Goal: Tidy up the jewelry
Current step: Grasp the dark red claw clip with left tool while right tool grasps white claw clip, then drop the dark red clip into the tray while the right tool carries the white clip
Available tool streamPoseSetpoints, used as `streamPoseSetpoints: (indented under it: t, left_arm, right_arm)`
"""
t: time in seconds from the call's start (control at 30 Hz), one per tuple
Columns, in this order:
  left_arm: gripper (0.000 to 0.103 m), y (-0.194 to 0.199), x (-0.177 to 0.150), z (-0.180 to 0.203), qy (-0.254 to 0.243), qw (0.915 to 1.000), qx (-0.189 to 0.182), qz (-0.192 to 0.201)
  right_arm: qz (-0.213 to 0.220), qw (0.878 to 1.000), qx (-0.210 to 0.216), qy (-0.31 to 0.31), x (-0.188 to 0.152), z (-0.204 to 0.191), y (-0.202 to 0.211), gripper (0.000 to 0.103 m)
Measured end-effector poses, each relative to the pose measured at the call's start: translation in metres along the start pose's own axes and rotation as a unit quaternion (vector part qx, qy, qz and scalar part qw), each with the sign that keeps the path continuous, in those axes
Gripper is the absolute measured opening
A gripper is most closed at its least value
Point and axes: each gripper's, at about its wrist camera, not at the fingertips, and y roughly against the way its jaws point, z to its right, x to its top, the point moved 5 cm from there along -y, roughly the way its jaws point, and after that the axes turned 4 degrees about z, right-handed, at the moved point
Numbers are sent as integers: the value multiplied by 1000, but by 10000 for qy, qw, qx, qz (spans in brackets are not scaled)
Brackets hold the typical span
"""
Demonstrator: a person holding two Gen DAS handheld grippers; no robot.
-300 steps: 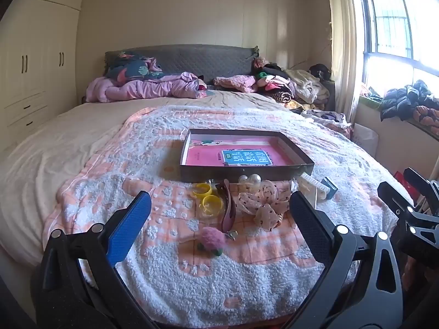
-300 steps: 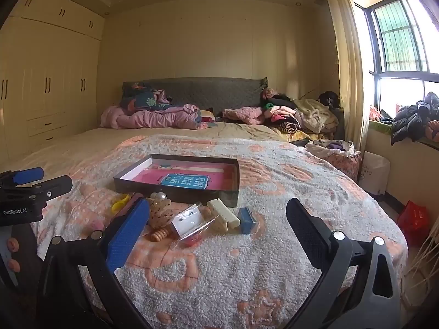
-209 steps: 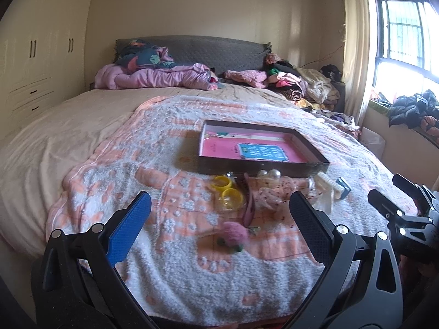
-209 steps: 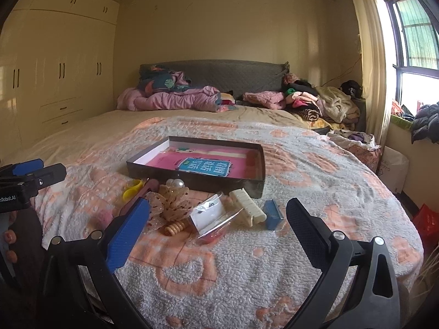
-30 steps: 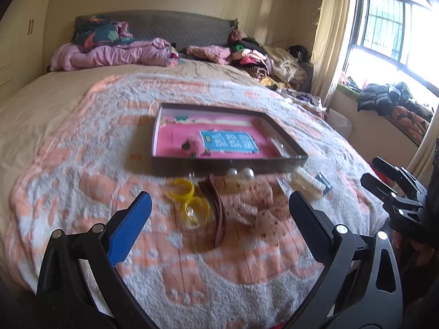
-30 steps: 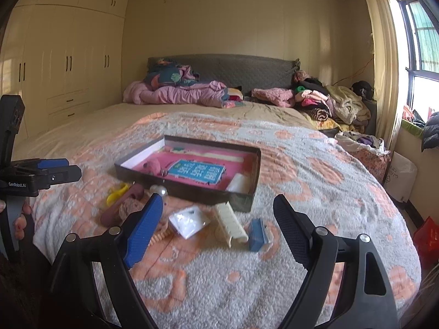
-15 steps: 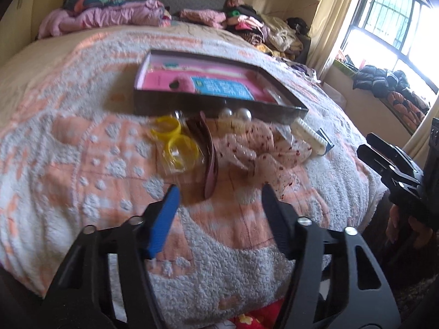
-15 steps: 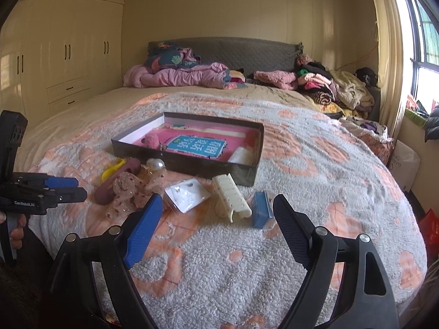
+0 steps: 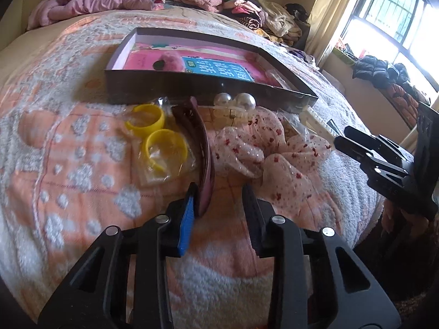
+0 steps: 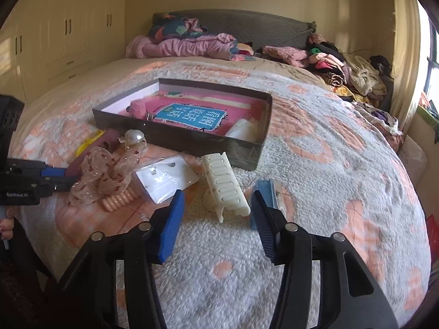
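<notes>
A dark shallow box with a pink lining lies on the bed; a pink pompom lies inside it. In front of it lie two yellow rings in plastic, a maroon hair clip, two pearls and a dotted fabric bow. My left gripper is partly open, its jaws around the near end of the maroon clip. My right gripper is open around a cream hair claw. A blue clip lies by its right finger, and a white earring card to the left.
The box also holds a white packet. A coiled peach hair tie lies beside the bow. Piled clothes and bedding lie at the head of the bed. The bed's edge is just below both grippers.
Both grippers have moved forward and down toward the items and narrowed. The left one now has the maroon clip's end between its jaws; the right one straddles the cream claw.
</notes>
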Motion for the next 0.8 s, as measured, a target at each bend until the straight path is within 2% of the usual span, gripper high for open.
streamPoseSetpoints:
  t: [0.47, 0.53, 0.63, 0.8]
  left_arm:
    - [25, -25, 20, 2, -94, 9999, 100, -3]
    - [22, -27, 22, 1, -58, 9999, 115, 3]
    - [8, -28, 23, 0, -64, 9998, 175, 20]
    - [6, -25, 19, -2, -9, 10000, 64, -6]
  right_arm:
    - [-481, 9986, 170, 133, 12, 4, -52, 28]
    - [-505, 9985, 194, 123, 12, 2, -55, 26]
    - [-461, 9986, 236, 42, 11, 2, -51, 26]
    - [-336, 9986, 348, -202, 7, -2, -30, 26]
